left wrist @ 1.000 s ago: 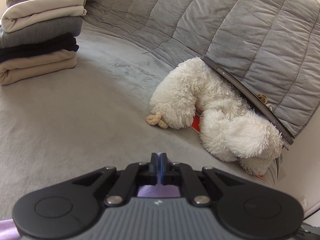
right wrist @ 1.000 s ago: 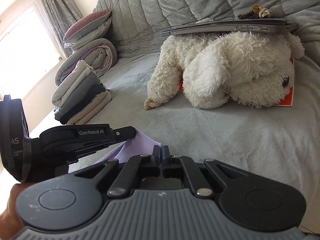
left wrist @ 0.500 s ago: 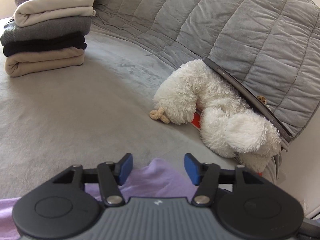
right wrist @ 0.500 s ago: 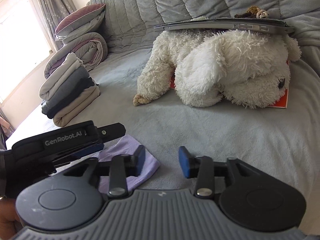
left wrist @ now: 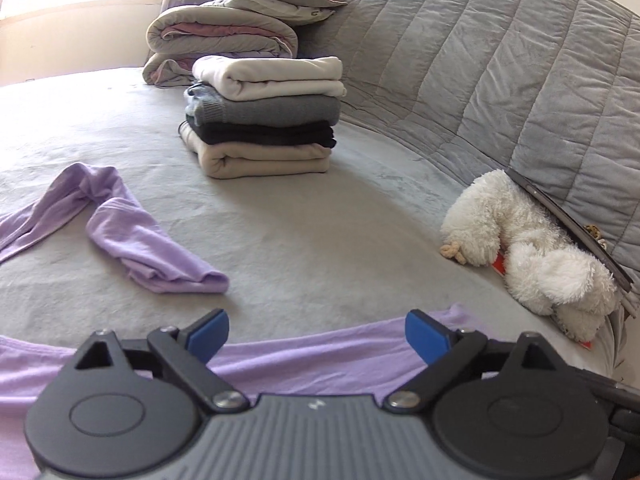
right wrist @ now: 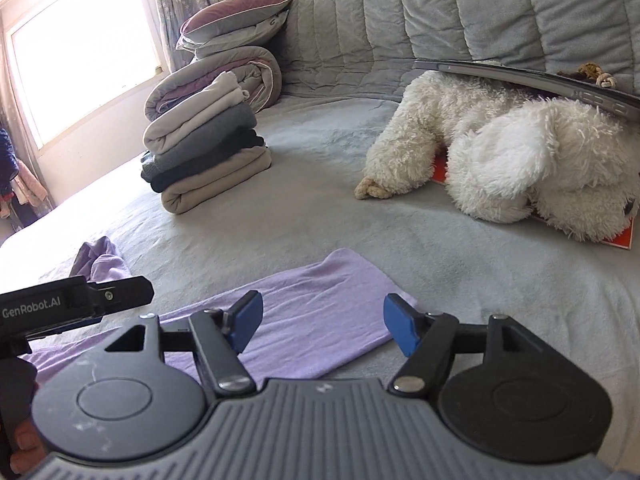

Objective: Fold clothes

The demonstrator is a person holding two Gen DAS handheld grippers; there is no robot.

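Observation:
A lilac garment lies flat on the grey bed cover, its edge running under my left gripper, which is open with nothing between its blue pads. One lilac sleeve lies crumpled to the left. In the right wrist view the same lilac garment lies beneath my right gripper, open and empty too. The left gripper's body shows at the left edge there. A stack of folded clothes stands farther back.
A white plush dog lies against the quilted grey backrest under a dark flat device. Rolled bedding and pillows sit behind the stack. A bright window is on the left.
Both grippers went from shut on the lilac garment to wide open and let it drop flat. Both cameras have drawn back and turned left, so the stack and a sleeve came into view.

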